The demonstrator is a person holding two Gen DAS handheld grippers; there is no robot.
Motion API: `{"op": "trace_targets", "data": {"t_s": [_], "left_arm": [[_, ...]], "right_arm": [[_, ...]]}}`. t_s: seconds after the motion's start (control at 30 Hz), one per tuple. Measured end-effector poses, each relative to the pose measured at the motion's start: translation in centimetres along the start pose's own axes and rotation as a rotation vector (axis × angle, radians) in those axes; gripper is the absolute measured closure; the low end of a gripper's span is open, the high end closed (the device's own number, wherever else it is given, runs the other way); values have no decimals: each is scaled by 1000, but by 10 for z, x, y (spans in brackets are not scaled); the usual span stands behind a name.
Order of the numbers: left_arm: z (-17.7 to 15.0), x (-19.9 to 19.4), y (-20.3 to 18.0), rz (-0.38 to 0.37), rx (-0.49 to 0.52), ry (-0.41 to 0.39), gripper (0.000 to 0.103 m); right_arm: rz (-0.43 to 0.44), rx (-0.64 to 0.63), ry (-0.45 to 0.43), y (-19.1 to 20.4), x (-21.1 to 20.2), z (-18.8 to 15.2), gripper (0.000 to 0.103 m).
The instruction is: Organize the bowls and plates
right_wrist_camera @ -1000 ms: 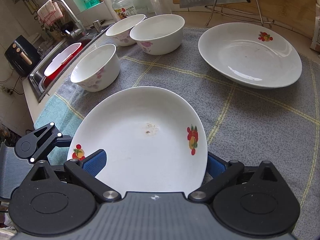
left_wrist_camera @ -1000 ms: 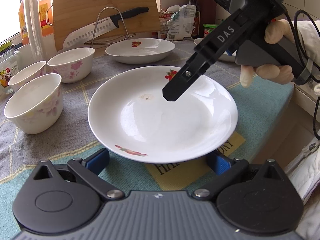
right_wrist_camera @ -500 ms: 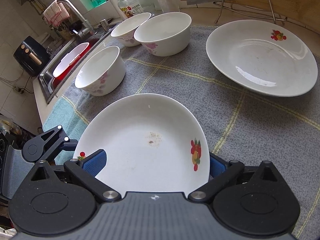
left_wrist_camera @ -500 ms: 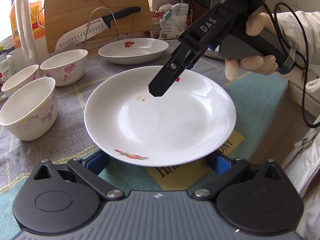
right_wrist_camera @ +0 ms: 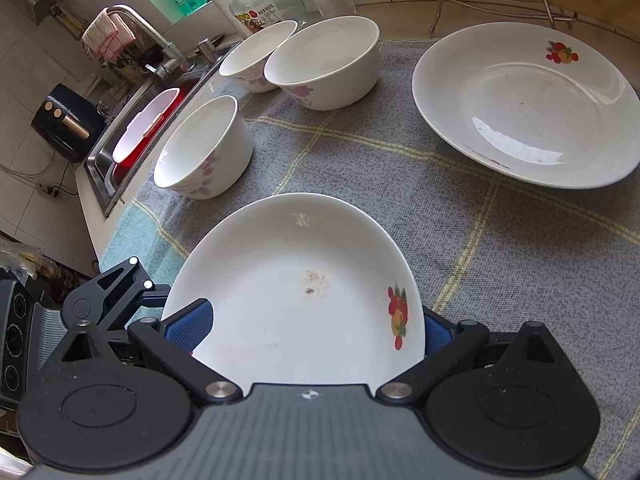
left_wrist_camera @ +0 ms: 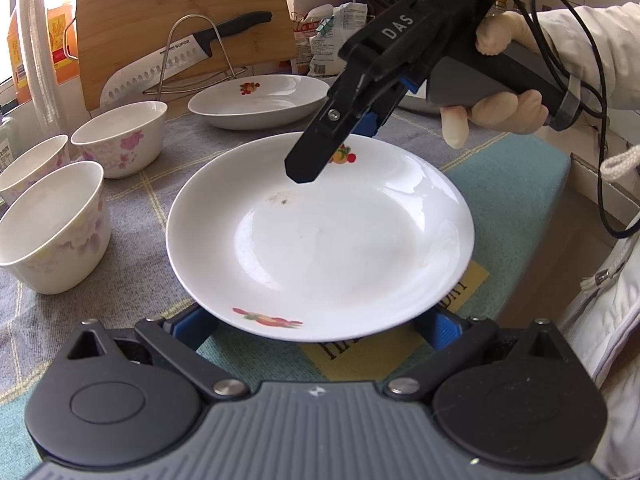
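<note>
A white plate (left_wrist_camera: 320, 248) with small fruit pictures sits in front of both claws, over a grey and blue cloth (left_wrist_camera: 132, 200). The left claw (left_wrist_camera: 316, 326) has its blue fingers (left_wrist_camera: 192, 322) spread wide, and they go under the near rim of the plate, so I cannot tell if they touch it. The right claw (left_wrist_camera: 352, 128) comes in from the far side, held by a gloved hand (left_wrist_camera: 500, 108). In the right view the plate (right_wrist_camera: 296, 296) lies between the right claw's blue fingers (right_wrist_camera: 188, 326), which sit close at both sides of the rim, but I cannot tell if they pinch it. The plate has a little brown spot (right_wrist_camera: 314, 280) in it. A second plate (right_wrist_camera: 524, 104) lies on the cloth well apart, near a knife (left_wrist_camera: 176, 60) on a wire stand by a wood board (left_wrist_camera: 180, 12). Three bowls (right_wrist_camera: 324, 62) with pink flowers stand on the cloth to the left, near the sink (right_wrist_camera: 140, 128).
</note>
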State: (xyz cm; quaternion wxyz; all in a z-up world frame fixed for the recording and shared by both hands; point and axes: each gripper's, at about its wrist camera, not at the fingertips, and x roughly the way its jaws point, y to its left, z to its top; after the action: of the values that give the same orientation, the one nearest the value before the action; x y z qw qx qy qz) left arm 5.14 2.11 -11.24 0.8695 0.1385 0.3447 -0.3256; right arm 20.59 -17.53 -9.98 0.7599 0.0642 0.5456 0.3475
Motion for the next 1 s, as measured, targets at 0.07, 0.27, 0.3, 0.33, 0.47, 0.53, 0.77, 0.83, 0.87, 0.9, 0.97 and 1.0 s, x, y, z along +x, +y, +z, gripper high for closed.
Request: {"op": "trace_targets", "data": {"t_s": [0.07, 0.27, 0.3, 0.33, 0.47, 0.53, 0.77, 0.83, 0.87, 0.9, 0.97, 1.0], "left_arm": [[0, 0, 0, -3, 5, 1, 0], [2, 2, 2, -16, 19, 6, 0], [2, 2, 2, -19, 19, 7, 0], [3, 3, 3, -22, 18, 9, 0], [4, 3, 4, -27, 23, 13, 1], [5, 4, 4, -29, 20, 15, 1], [7, 4, 4, -29, 18, 23, 1], [7, 5, 4, -28, 18, 23, 1], [7, 5, 4, -28, 18, 25, 1], [7, 5, 4, -29, 19, 27, 1], [8, 5, 4, -31, 17, 30, 1], [8, 5, 4, -33, 16, 31, 1]], "right_arm": [[4, 4, 5, 0, 0, 0, 0], [7, -7, 20, 2, 1, 1, 0], [8, -8, 21, 1, 1, 2, 0], [9, -10, 22, 1, 1, 2, 0], [7, -16, 25, 2, 1, 1, 0], [6, -18, 26, 3, 1, 2, 0], [5, -21, 27, 3, 1, 1, 0], [4, -24, 27, 3, 1, 2, 0], [4, -24, 27, 3, 1, 2, 0], [4, -24, 26, 3, 1, 2, 0], [2, -26, 26, 3, 1, 1, 0], [-1, -27, 26, 4, 1, 1, 0]]}}
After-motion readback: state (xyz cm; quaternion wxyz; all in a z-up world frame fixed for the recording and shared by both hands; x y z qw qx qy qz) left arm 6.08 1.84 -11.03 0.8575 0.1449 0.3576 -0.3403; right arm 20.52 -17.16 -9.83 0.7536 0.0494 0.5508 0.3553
